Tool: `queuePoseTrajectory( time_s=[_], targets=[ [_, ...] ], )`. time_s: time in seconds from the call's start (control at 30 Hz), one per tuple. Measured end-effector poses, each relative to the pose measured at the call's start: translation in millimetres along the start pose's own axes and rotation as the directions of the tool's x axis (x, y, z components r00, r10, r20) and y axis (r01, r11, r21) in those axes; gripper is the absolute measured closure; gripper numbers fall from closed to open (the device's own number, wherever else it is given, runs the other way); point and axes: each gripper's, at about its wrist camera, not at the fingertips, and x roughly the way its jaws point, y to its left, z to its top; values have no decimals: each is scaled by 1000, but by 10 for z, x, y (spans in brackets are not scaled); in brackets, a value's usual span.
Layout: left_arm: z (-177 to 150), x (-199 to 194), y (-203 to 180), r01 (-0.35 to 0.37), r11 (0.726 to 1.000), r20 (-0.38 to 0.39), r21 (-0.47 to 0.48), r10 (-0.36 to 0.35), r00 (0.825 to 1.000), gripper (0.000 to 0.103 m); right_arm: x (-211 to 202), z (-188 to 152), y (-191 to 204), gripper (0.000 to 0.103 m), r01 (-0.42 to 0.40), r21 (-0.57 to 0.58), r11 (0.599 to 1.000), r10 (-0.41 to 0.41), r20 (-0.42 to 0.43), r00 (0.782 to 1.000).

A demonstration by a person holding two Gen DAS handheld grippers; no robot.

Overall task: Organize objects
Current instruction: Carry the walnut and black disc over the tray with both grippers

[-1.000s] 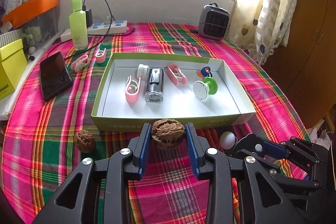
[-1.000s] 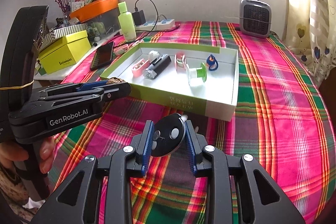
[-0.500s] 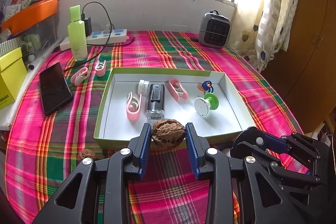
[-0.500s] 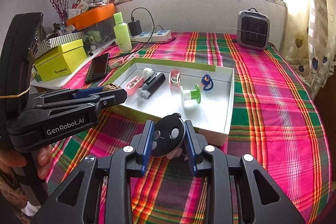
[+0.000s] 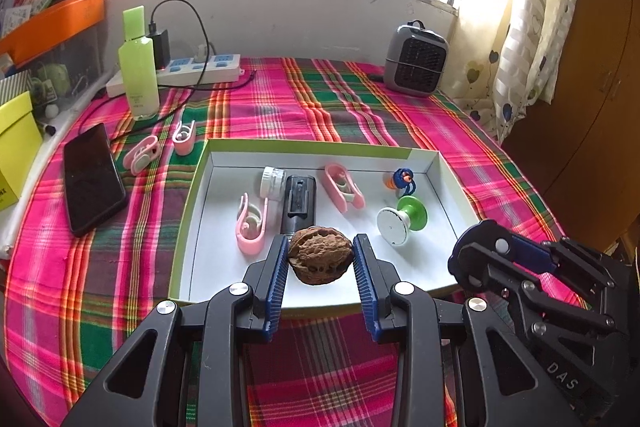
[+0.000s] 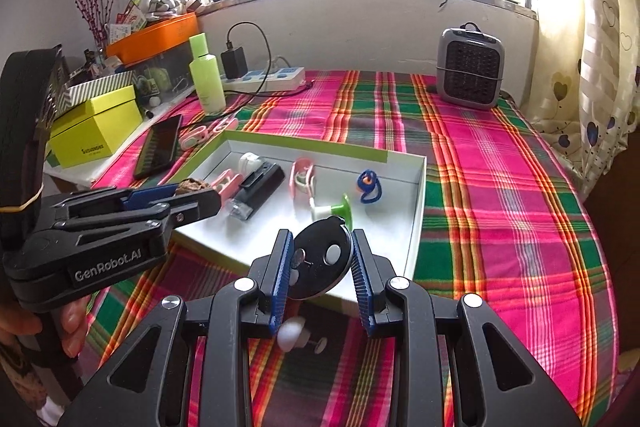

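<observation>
**Both loads now over the tray's near edge**

Since a second ago you have carried both grippers forward: the walnut (image 5: 320, 259), which then hung short of the tray (image 5: 320, 147) over the plaid cloth (image 5: 280, 99), now sits above the tray's white floor just inside the near wall. Your left gripper (image 5: 321, 269) pinches that walnut between its blue pads, clear of the floor. Your right gripper (image 6: 320, 265) is clamped on a black round disc (image 6: 320, 259) with pale spots, held over the tray's near right corner; something white dangles below the disc, but the blur there leaves it unclear what it is.

Inside the tray lie a pink clip (image 5: 252, 223), a white cap (image 5: 273, 183) touching a black device (image 5: 299, 203), a second pink clip (image 5: 344, 187), a blue-and-orange ring toy (image 5: 403, 181) and a green-and-white spool (image 5: 402, 219). Outside it, to the left, two more pink clips (image 5: 160, 147) lie beside a black phone (image 5: 92, 179), with a green bottle (image 5: 138, 67) behind them.
</observation>
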Motion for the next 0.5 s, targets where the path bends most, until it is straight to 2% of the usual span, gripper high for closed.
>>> queuePoseTrajectory(
  time_s=[0.5],
  targets=[
    [75,270,-43,5,1000,-35,4,-5,999,72,355,236,-243,73,108,-19,994,-109,-30,994]
  ],
)
